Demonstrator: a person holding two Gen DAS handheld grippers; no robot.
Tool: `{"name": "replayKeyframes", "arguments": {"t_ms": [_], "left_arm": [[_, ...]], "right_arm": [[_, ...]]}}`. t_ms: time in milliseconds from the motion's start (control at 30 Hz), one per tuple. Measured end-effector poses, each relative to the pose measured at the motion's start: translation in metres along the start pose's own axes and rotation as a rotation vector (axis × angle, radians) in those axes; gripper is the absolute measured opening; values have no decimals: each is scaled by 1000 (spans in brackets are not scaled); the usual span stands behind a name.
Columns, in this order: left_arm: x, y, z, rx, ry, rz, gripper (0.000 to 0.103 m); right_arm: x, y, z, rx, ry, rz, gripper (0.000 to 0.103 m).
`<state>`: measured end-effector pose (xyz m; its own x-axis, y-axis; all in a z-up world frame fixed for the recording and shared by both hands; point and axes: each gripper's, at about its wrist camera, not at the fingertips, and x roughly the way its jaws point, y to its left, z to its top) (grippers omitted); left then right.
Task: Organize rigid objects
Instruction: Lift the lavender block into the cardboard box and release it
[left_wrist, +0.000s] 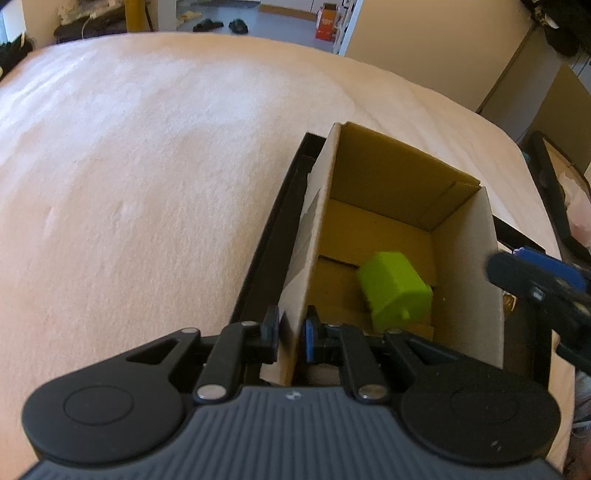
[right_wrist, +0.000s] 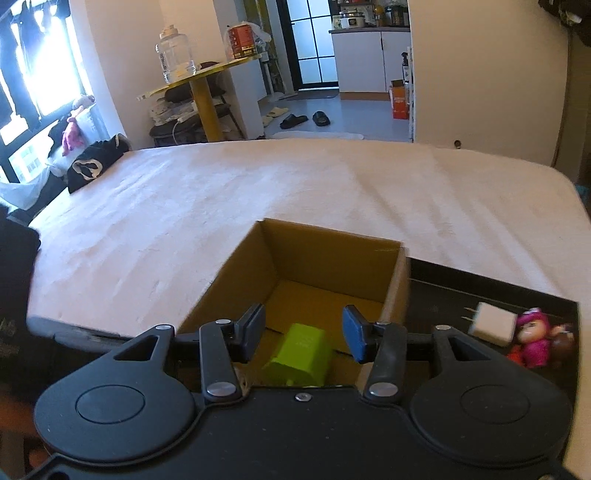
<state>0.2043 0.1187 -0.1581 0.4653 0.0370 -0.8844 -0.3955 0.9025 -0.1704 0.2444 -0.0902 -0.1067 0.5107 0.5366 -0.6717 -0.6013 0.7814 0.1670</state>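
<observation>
An open cardboard box (left_wrist: 373, 173) stands on a black tray (left_wrist: 266, 243) on the bed. A lime-green plastic block (left_wrist: 395, 293) lies on the box floor; it also shows in the right wrist view (right_wrist: 301, 354). My left gripper (left_wrist: 291, 334) is shut on the box's near left wall. My right gripper (right_wrist: 303, 330) is open and empty just above the box (right_wrist: 332, 251), with the green block between and below its fingers. The right gripper shows at the right edge of the left wrist view (left_wrist: 535, 280).
On the tray (right_wrist: 443, 295) right of the box lie a white plug adapter (right_wrist: 491, 323) and a pink doll figure (right_wrist: 533, 341). The pale bedspread (right_wrist: 258, 192) stretches beyond the box. Black clothes (right_wrist: 94, 164) lie at its far left corner.
</observation>
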Motion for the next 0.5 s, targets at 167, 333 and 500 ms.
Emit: {"name": "replayKeyframes", "arguments": {"t_ms": [167,333,500], "left_arm": [[-3,-2,2,11,10,24,15],[-10,-7,2,22,6,36,16],[-14,-15,-3,36,8,52,23]], "right_arm": [[-15,-18,-9,22,13,-24,47],[-21,-35,-19,75,15,-53,50],[-26,-51,-26,114,-5,-89,53]]}}
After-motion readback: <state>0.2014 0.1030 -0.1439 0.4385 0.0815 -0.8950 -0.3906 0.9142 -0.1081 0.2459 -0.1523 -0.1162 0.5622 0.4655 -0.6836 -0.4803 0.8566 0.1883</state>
